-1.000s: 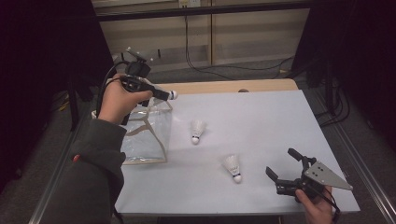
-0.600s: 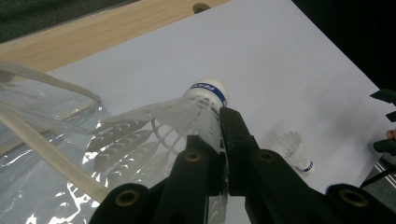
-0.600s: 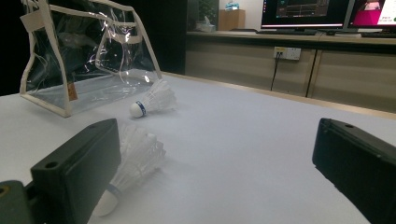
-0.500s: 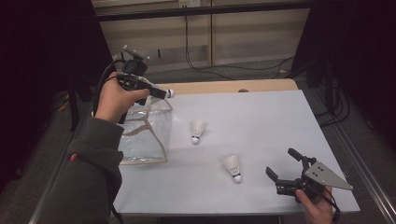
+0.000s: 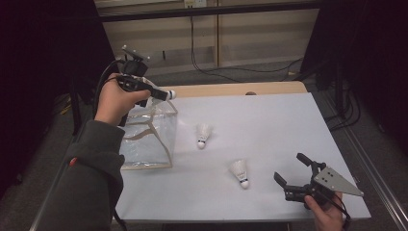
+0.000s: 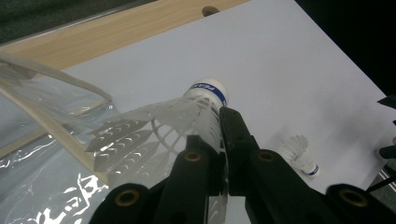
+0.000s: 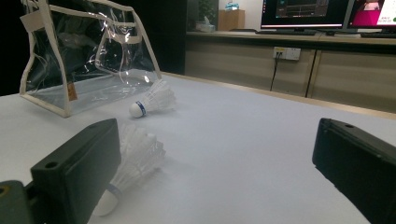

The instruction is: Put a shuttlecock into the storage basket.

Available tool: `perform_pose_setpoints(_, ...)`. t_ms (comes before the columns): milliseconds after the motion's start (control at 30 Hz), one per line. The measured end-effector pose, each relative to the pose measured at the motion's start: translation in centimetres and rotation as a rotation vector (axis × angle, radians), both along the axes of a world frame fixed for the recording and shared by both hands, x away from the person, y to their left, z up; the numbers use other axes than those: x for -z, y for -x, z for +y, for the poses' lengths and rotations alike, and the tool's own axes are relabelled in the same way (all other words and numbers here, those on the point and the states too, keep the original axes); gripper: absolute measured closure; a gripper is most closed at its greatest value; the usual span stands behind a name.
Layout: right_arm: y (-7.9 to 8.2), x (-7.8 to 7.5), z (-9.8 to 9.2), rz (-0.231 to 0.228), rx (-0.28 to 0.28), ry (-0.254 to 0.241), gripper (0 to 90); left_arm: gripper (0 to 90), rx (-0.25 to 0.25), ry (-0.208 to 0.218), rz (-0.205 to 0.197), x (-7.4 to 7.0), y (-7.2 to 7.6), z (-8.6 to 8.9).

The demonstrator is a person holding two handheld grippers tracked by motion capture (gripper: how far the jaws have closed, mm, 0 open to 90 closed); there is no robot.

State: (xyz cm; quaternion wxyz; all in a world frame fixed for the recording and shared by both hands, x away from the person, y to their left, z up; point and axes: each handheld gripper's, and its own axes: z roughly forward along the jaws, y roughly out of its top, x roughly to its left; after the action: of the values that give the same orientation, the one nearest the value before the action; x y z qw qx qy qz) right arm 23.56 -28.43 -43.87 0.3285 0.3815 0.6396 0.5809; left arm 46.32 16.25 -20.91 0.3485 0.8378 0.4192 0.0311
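My left gripper (image 5: 159, 93) hangs over the top rim of a clear plastic bag (image 5: 144, 139) at the table's left, shut on a white shuttlecock (image 5: 166, 94). In the left gripper view the jaws pinch the feather skirt of that shuttlecock (image 6: 187, 116), and its blue-banded cork points away past the bag's edge (image 6: 51, 107). Two more shuttlecocks lie on the white table, one in the middle (image 5: 203, 134) and one nearer the front (image 5: 240, 172). My right gripper (image 5: 289, 166) rests open at the front right, close beside the nearer shuttlecock (image 7: 135, 163), with nothing between its jaws.
The bag (image 7: 88, 56) stands upright with cream trim and handles, and the middle shuttlecock (image 7: 152, 101) lies just in front of it. A bare wooden strip (image 5: 226, 90) runs along the table's far edge. Dark floor and cables lie beyond.
My left gripper has drifted slightly left and away with the shuttlecock still in it. The right gripper and both loose shuttlecocks have stayed put.
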Motion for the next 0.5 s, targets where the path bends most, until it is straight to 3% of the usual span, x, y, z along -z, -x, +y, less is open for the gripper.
perform_pose_setpoints(500, -0.01, 0.02, 0.02, 0.000, 0.001, 0.001, 1.2, 88.7, -0.024, 0.001, -0.003, -0.23, -0.16, 0.81)
